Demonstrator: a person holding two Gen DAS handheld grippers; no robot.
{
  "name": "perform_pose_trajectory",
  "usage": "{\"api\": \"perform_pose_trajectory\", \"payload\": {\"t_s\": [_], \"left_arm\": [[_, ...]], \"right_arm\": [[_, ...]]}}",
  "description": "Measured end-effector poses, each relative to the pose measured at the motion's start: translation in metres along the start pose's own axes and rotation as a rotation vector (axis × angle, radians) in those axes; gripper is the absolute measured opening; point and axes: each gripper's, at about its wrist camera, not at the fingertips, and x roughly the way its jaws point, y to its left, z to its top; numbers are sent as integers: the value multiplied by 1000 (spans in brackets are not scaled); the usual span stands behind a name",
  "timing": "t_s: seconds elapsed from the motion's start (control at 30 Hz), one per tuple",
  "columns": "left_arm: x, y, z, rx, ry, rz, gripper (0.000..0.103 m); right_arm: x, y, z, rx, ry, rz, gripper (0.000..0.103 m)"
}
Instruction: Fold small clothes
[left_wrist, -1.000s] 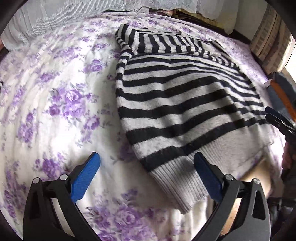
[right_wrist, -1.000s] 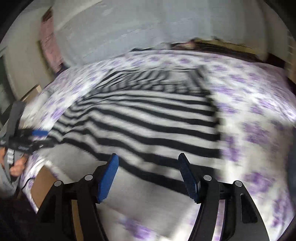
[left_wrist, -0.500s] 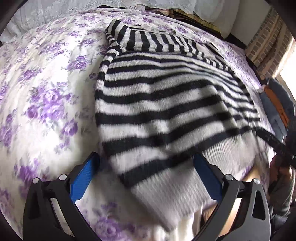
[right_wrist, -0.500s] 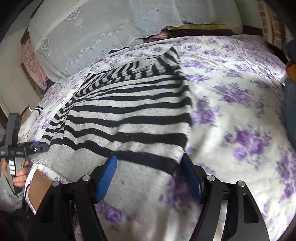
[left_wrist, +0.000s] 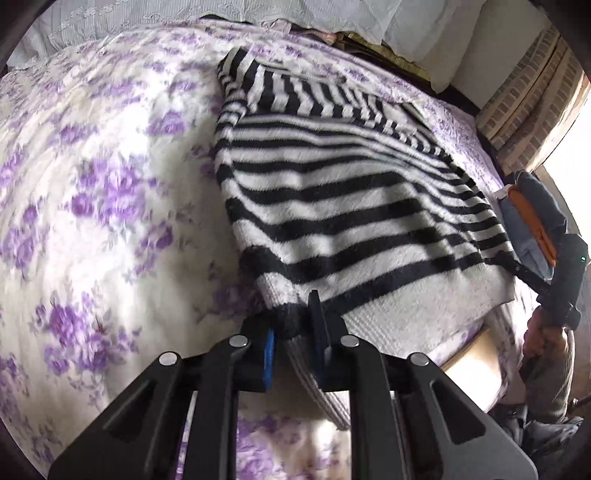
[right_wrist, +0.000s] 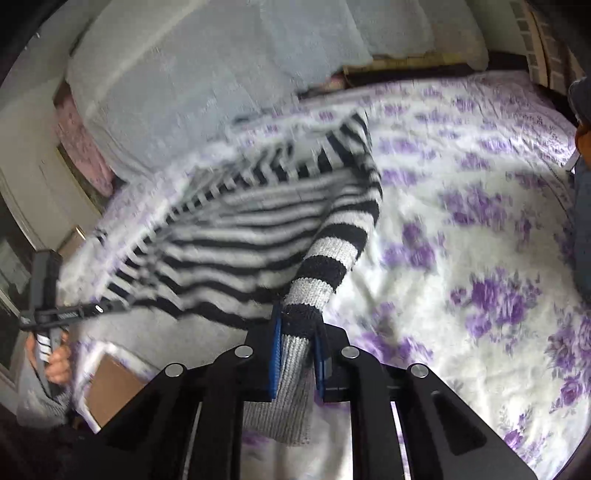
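A black-and-white striped sweater (left_wrist: 351, 206) with a grey ribbed hem lies flat on the bed. My left gripper (left_wrist: 293, 321) has its jaws closing on the hem's near left corner, and the knit is pinched between the blue pads. My right gripper (right_wrist: 297, 325) is closing on the other hem corner, with the striped fabric (right_wrist: 229, 236) bunched and raised between its pads. Each view shows the other gripper at the frame's edge: the right gripper (left_wrist: 524, 271) in the left wrist view, the left gripper (right_wrist: 92, 308) in the right wrist view.
The bedspread (left_wrist: 110, 206) is white with purple flowers. Pillows under a white lace cover (right_wrist: 207, 62) line the far side. Folded grey and orange clothes (left_wrist: 532, 221) lie at the bed's right edge. A brown board (right_wrist: 110, 387) shows below the near bed edge.
Both grippers went from wide open around the hem to closed on its two corners. The right corner of the sweater has lifted and bunched up.
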Motion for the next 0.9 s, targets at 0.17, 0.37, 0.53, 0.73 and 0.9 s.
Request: {"api": "perform_pose_trajectory", "payload": {"t_s": [0.17, 0.37, 0.53, 0.73, 0.9], "left_arm": [[-12, 6, 0, -26, -17, 8, 36], [-51, -15, 16, 69, -166, 230, 79], [-25, -59, 64, 167, -138, 238, 81], [43, -100, 107, 233, -50, 273, 81], [94, -84, 96, 203, 19, 323, 99]], "right_arm": [[-16, 3, -2, -26, -33, -76, 37], [-39, 21, 25, -84, -160, -103, 52], [2, 80, 55, -207, -144, -18, 61], [63, 112, 89, -231, -78, -40, 67], [108, 105, 76, -245, 45, -94, 75]]}}
